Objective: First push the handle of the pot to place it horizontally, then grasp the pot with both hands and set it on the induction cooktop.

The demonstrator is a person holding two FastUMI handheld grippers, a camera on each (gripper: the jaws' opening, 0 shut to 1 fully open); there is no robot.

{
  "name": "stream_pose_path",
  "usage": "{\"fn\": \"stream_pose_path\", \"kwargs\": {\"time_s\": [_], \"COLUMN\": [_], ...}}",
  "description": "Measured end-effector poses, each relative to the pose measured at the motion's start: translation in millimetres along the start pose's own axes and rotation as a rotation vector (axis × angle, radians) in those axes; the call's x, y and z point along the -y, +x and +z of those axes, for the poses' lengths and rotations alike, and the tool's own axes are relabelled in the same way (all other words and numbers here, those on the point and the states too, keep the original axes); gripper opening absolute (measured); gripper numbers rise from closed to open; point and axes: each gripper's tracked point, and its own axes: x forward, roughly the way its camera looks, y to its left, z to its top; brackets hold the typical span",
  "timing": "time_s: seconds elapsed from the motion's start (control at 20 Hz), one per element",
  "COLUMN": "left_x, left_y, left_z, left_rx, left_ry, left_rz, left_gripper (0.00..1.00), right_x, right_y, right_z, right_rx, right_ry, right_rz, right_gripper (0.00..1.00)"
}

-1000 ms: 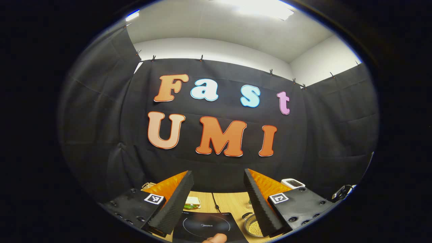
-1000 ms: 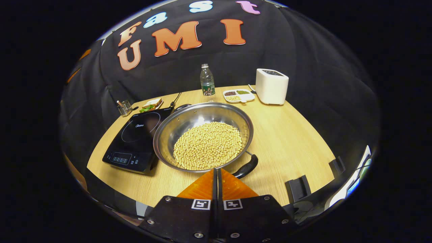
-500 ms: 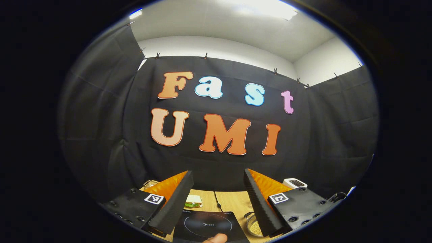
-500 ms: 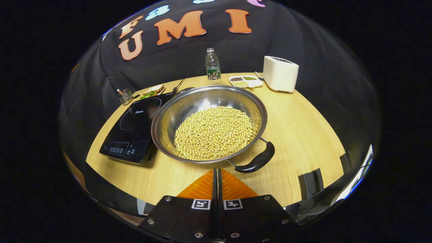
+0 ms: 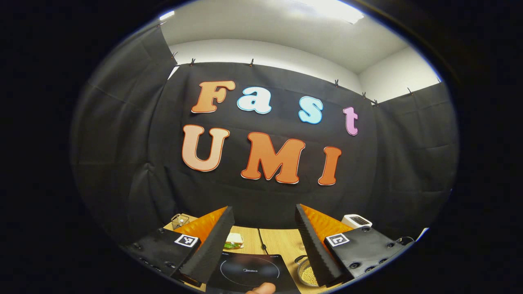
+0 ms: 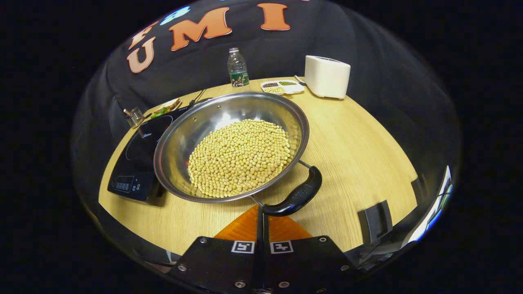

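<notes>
Wooden table [image 6: 359, 143], pot [image 6: 212, 118], induction cooktop [image 6: 137, 163], toaster [image 6: 327, 76], bottle [image 6: 237, 73]

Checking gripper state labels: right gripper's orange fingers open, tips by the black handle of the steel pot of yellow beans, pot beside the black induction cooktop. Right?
Not open: in the right gripper view the right gripper has its orange fingers shut together. The rest holds: tips at the black handle of the steel pot of yellow beans, which sits beside the black induction cooktop.

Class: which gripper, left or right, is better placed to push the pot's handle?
Right. The right gripper, fingers shut, sits right at the pot's black handle. The left gripper is open, raised, facing the induction cooktop.
</notes>
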Motion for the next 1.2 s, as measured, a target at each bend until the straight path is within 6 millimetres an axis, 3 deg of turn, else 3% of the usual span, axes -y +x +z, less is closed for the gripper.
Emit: {"fn": "stream_pose_path", "kwargs": {"time_s": [0.5, 1.2], "left_x": [5, 8], "left_y": [6, 15], "left_z": [-2, -2], "left_rx": [-0.008, 0.002], "left_ry": [0.012, 0.037], "left_rz": [-0.003, 0.008], "left_gripper": [0.99, 0.99], "right_x": [21, 45], "right_y": [19, 38], "right_z": [18, 40], "right_rx": [0.036, 0.057], "right_ry": [0.149, 0.194], "right_rz": [-0.013, -0.056], "right_gripper": [0.00, 0.00]}}
